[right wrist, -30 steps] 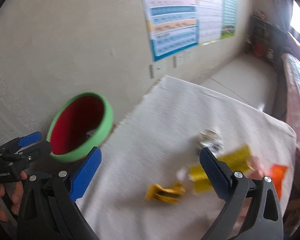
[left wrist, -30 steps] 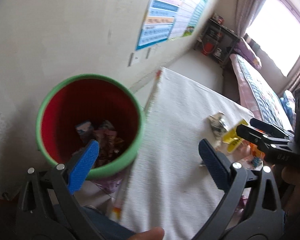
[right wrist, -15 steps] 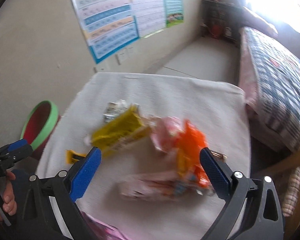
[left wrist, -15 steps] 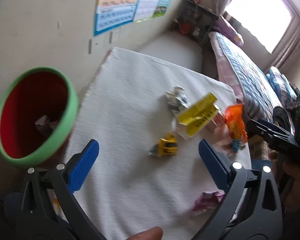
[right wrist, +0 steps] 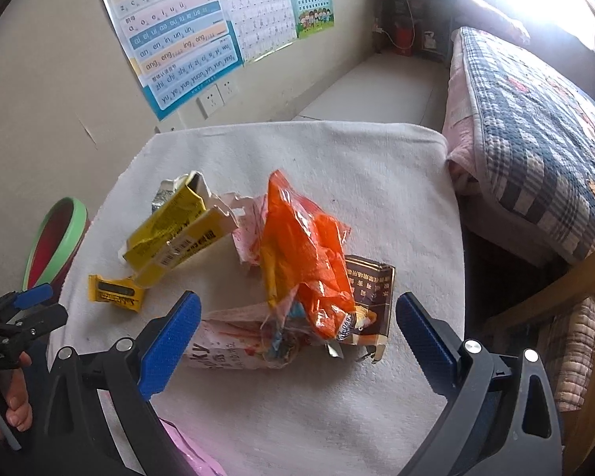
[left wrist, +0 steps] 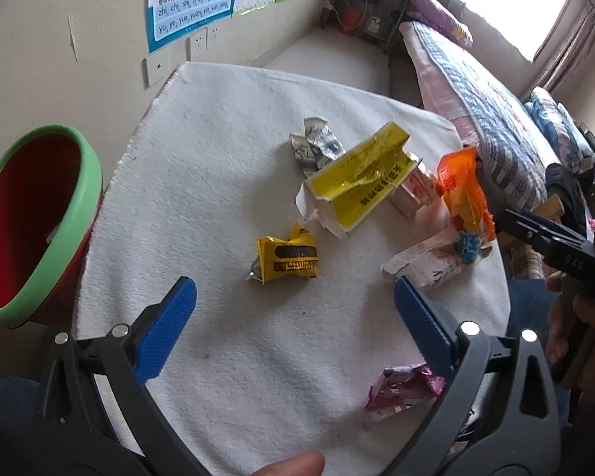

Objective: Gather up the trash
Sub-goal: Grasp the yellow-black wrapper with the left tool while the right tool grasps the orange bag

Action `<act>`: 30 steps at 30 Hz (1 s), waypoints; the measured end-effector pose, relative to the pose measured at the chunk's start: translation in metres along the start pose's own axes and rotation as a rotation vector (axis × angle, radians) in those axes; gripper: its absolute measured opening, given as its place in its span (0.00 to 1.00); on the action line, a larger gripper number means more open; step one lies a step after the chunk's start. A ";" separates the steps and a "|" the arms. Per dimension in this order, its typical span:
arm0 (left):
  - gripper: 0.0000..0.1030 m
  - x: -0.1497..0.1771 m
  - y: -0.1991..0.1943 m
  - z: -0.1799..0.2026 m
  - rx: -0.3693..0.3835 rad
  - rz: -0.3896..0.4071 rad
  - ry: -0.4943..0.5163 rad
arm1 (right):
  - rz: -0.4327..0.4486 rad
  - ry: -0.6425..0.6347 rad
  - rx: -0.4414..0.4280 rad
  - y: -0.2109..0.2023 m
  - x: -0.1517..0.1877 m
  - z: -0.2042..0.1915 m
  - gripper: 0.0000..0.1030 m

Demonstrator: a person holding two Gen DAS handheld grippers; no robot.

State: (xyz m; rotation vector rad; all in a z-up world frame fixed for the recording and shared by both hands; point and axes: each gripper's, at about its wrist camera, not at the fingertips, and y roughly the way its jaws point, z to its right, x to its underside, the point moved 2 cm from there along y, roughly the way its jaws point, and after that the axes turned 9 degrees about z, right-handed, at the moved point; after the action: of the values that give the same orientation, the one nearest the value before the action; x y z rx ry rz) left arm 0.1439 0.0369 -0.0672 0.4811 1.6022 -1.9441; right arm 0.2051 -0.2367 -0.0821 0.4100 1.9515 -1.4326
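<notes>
Both grippers swung off the bin and over the trash pile since a second ago. Biggest to smallest: white table cloth (left wrist: 226, 158), green-rimmed red bin (left wrist: 39, 222) off its left edge, orange bag (right wrist: 305, 254) beside the torn yellow box (left wrist: 361, 174), small yellow wrapper (left wrist: 289, 258) alone mid-cloth. Left gripper (left wrist: 293, 317) and right gripper (right wrist: 297, 325) both gape wide, holding nothing.

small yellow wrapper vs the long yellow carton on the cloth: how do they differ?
The small crumpled yellow foil wrapper is compact and lies alone; the long torn yellow cardboard carton is much larger and touches other litter. The wrapper is a closed wad; the carton gapes open, white inside. Both lie on the white cloth, ungripped.
</notes>
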 end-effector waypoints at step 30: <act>0.26 0.007 0.056 -0.006 0.023 -0.076 -0.024 | -0.050 0.031 0.006 0.044 0.004 0.013 0.51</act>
State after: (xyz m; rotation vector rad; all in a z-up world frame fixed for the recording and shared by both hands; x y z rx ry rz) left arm 0.1730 0.0344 -0.1158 0.4100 1.6060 -2.0183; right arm 0.2330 -0.2342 -0.1185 0.3910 1.9951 -1.4719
